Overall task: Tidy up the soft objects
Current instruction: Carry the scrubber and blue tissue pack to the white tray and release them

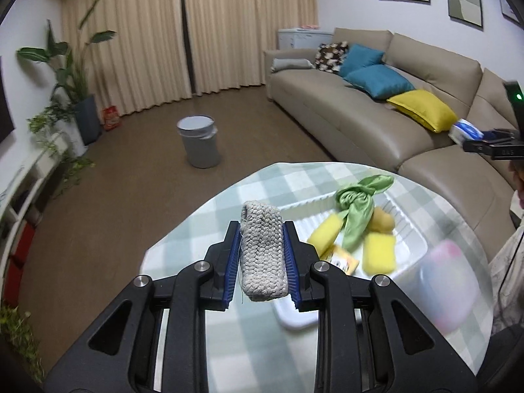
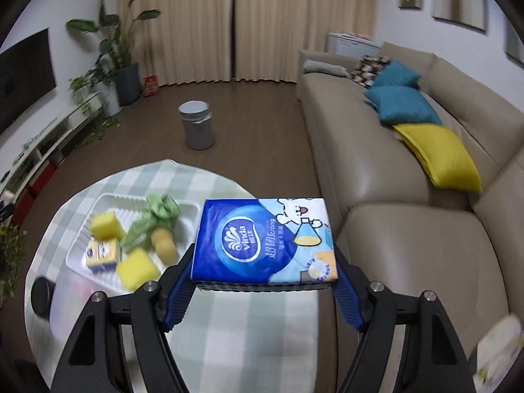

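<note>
Two grips — knit pouch (image 1: 262, 255), tissue pack (image 2: 265, 242) between fingers (image 1: 229, 262)

My round table (image 1: 209, 216) has a green-and-white checked cloth, and right on it sits a white ribbed tray (image 2: 108, 201). There's a blurry pink-and-white container (image 1: 439, 281) next to the tray, plus some dark round thing (image 2: 42, 298) at the table's edge.

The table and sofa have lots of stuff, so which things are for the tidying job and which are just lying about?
For the job:
knitted grey pouch in left tool
tissue pack in right tool
white tray
yellow sponges
green cloth

Just lying about:
grey bin
sofa cushions
plants
</note>
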`<state>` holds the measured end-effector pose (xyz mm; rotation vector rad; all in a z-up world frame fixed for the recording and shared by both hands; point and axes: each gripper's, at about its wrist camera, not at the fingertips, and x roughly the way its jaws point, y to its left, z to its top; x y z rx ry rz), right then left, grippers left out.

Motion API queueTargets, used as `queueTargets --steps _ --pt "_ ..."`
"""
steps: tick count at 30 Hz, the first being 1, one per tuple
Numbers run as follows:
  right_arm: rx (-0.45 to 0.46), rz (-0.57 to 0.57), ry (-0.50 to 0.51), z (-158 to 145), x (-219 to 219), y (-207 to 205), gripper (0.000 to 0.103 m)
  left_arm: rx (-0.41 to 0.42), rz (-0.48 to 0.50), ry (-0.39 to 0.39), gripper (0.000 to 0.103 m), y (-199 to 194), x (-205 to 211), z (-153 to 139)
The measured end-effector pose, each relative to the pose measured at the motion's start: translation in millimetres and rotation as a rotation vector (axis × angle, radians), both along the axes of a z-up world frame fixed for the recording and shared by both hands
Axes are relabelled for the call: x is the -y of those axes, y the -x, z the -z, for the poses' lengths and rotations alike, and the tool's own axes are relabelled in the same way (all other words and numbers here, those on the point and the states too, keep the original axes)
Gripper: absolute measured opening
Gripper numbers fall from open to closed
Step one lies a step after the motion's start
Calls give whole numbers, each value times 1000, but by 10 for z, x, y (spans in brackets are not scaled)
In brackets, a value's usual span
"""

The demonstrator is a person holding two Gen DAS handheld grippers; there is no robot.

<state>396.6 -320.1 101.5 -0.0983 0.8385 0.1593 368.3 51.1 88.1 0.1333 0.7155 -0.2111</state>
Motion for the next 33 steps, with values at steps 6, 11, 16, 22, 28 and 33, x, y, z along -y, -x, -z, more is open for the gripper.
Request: queueTargets --steps 6,11,16,22,28,33 --pt "-43 -176 18 177 -749 -533 76 -64 53 -16 24 -390 322 325" --pt "-111 -377 109 557 -1451 -673 76 -145 61 -43 24 -595 395 707" --pt "-181 -513 184 929 -1866 -693 76 -207 67 -26 24 -693 348 971" --pt "-225 -563 231 1156 -1977 -685 76 -237 100 -30 24 -714 440 1154" --pt "-244 -582 265 1260 -2060 -671 76 -243 100 -32 24 -722 485 1225" --pt "-259 -589 295 1317 -2070 -669 77 -254 90 -1 29 -751 436 1263"
